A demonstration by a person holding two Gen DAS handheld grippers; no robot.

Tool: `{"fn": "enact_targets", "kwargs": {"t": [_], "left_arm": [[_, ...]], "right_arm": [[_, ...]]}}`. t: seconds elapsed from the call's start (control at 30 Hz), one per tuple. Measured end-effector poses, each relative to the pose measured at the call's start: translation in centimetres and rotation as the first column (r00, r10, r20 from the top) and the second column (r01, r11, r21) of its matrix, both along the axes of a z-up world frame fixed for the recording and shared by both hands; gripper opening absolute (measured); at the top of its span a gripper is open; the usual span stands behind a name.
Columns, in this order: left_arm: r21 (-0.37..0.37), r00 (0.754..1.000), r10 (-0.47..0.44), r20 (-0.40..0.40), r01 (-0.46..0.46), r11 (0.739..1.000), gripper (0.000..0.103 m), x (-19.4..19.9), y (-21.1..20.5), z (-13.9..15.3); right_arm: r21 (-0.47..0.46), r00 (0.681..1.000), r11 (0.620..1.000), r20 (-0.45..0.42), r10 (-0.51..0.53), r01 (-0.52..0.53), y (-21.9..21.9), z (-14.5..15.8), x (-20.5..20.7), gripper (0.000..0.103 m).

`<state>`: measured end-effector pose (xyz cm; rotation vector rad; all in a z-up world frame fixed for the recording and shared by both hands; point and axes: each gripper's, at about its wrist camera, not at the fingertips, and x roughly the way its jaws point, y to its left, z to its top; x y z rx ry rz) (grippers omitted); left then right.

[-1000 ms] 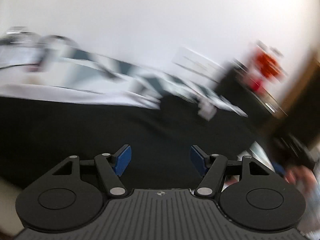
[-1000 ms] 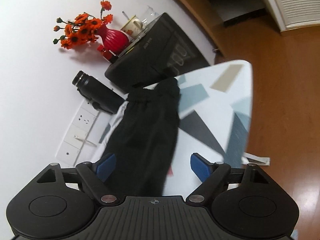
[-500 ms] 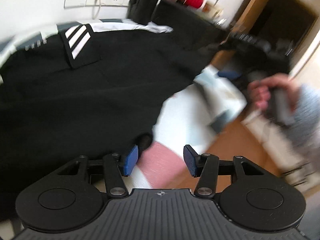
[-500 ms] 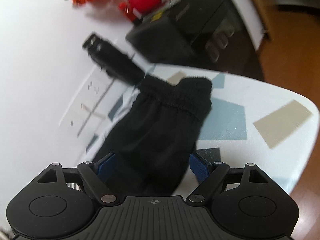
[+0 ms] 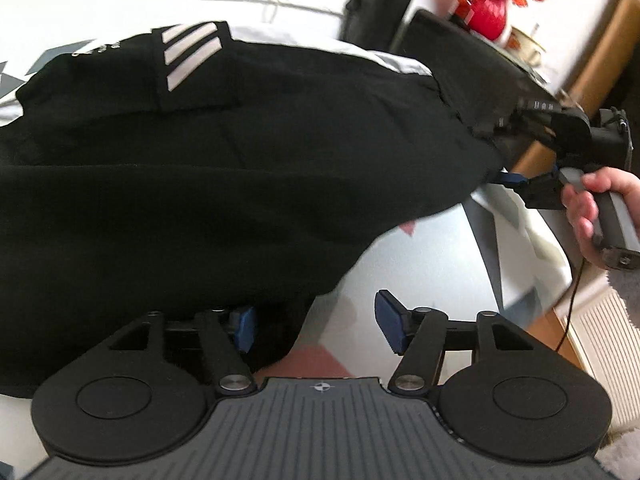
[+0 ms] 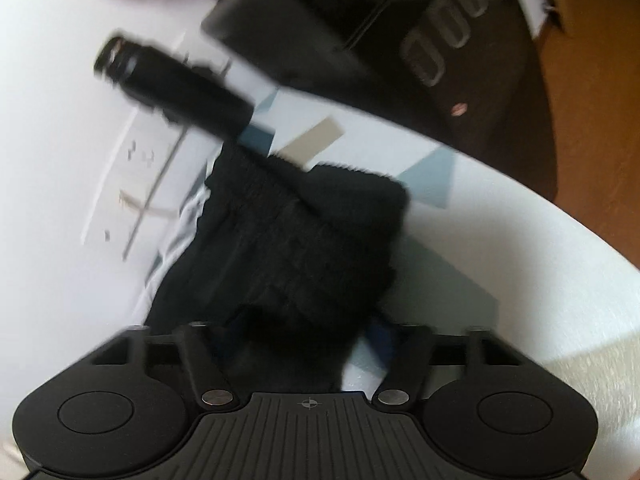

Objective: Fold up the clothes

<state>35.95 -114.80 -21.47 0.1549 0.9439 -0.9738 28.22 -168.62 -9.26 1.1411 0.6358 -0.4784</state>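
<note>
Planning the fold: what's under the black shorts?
The black shorts lie on a white table cover with grey and pink shapes. Whatever is beneath their middle is covered.

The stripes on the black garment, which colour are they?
White stripes, clearest in the left wrist view.

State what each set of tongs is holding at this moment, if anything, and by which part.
Neither has closed yet. The left tongs stand open at the hem of the black shorts; the right tongs stand open around their waistband end.
</note>
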Motion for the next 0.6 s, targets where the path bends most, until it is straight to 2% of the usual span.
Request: {"fn": "enact_targets", "kwargs": {"t": [0.03, 0.07, 0.13, 0.23, 0.3, 0.4, 0.43, 0.47, 0.53, 0.6], "left_arm": [[-0.002, 1.0, -0.004, 0.014, 0.004, 1.0, 0.054, -0.1, -0.1, 0.1], [-0.005, 1.0, -0.007, 0.029, 0.008, 1.0, 0.03, -0.1, -0.1, 0.2], [-0.012, 0.998, -0.026, 0.065, 0.027, 1.0, 0.012, -0.5, -0.1, 0.4], [-0.014, 0.984, -0.093, 0.152, 0.096, 0.995, 0.009, -2.0, 0.7, 0.8], [0.035, 0.957, -0.158, 0.245, 0.154, 0.987, 0.009, -3.7, 0.8, 0.6], [0.083, 0.924, -0.237, 0.299, 0.222, 0.972, 0.007, -5.3, 1.2, -0.2], [0.089, 0.921, -0.25, 0.3, 0.234, 0.968, 0.007, -5.6, 1.3, -0.4], [0.082, 0.926, -0.244, 0.287, 0.23, 0.97, 0.008, -5.5, 1.4, -0.4], [0.054, 0.944, -0.216, 0.249, 0.209, 0.976, 0.008, -5.1, 1.4, -0.3], [0.015, 0.968, -0.161, 0.194, 0.162, 0.987, 0.015, -4.0, 1.6, 0.1]], "right_arm": [[0.007, 1.0, 1.0, -0.017, 0.025, -0.025, -0.4, 0.1, 0.4, 0.024], [0.009, 0.999, 0.999, -0.021, 0.041, -0.041, -0.8, 0.5, 0.8, 0.024], [0.004, 0.999, 0.999, -0.008, 0.053, -0.053, -1.7, 1.5, 1.4, 0.021], [-0.008, 0.999, 0.999, 0.007, 0.035, -0.035, -3.0, 2.7, 2.8, 0.018], [0.011, 1.0, 1.0, -0.011, 0.005, -0.005, -3.9, 2.5, 4.2, 0.018], [0.054, 0.996, 0.996, -0.053, -0.068, 0.07, -5.1, 1.1, 6.4, 0.018], [0.071, 0.993, 0.992, -0.061, -0.097, 0.101, -5.5, 0.6, 6.9, 0.02], [0.079, 0.99, 0.989, -0.077, -0.117, 0.123, -5.9, 0.3, 7.5, 0.025], [0.033, 0.985, 0.994, -0.137, -0.103, 0.108, -5.7, 0.8, 8.6, 0.042], [-0.068, 0.986, 0.997, -0.165, -0.034, 0.023, -4.4, 2.4, 9.1, 0.053]]}}
